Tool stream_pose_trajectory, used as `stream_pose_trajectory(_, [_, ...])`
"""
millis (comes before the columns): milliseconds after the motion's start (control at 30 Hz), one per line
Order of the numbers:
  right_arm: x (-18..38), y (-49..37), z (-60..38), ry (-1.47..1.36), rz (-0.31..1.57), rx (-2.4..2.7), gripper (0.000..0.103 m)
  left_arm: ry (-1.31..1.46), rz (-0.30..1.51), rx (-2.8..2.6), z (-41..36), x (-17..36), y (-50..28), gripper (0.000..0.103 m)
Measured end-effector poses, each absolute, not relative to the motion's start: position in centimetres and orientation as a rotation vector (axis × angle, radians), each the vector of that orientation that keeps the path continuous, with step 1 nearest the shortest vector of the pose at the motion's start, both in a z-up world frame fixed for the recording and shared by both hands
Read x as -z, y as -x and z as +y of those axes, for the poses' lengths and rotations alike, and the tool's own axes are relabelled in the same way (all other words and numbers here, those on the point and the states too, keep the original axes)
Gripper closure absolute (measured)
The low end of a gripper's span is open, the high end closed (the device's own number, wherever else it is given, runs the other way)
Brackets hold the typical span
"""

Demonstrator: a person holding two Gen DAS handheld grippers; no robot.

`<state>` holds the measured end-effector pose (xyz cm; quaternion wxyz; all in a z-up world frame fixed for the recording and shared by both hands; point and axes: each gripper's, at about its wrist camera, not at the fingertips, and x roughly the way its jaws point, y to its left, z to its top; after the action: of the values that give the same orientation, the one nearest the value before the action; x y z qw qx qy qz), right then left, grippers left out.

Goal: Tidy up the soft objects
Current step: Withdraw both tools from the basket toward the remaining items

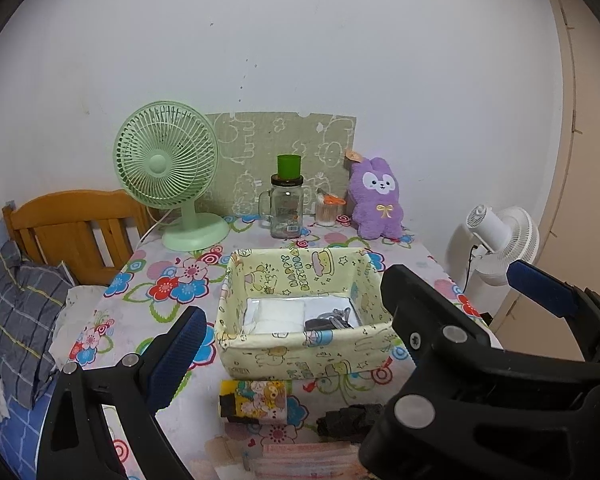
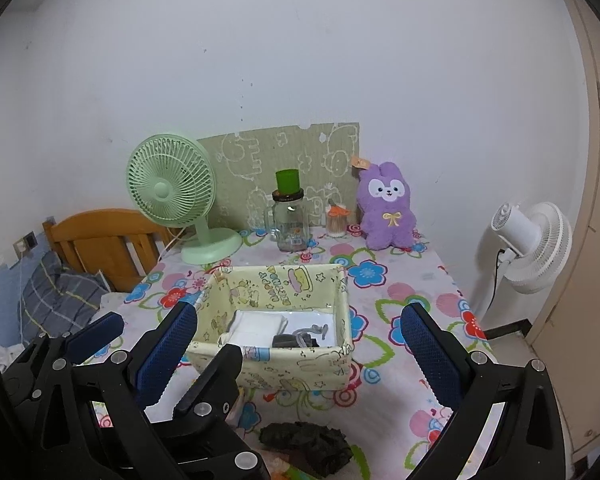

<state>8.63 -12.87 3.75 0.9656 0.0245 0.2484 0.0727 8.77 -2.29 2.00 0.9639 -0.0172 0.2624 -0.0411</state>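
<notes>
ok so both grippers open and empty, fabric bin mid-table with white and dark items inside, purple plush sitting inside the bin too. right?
One thing is off: the purple plush is not in the fabric bin. It stands at the table's far edge by the wall, behind the bin, as the right wrist view shows. Left gripper and right gripper are open and empty.

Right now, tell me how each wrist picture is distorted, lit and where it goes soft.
Left wrist view: fisheye bends the door frame, dark corners, even soft light, the near left gripper slightly soft. Right wrist view: the same bending and vignette, a small glint on the glass jar, the black cloth at the bottom blurred.
</notes>
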Motion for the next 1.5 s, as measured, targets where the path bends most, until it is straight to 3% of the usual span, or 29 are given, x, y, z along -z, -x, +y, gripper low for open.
stream_pose_trajectory(1500, [3.7,-3.6,-13.6,-0.035,0.587,-0.148,0.000,0.020,0.621,0.110,-3.2,5.5,-4.2,0.004])
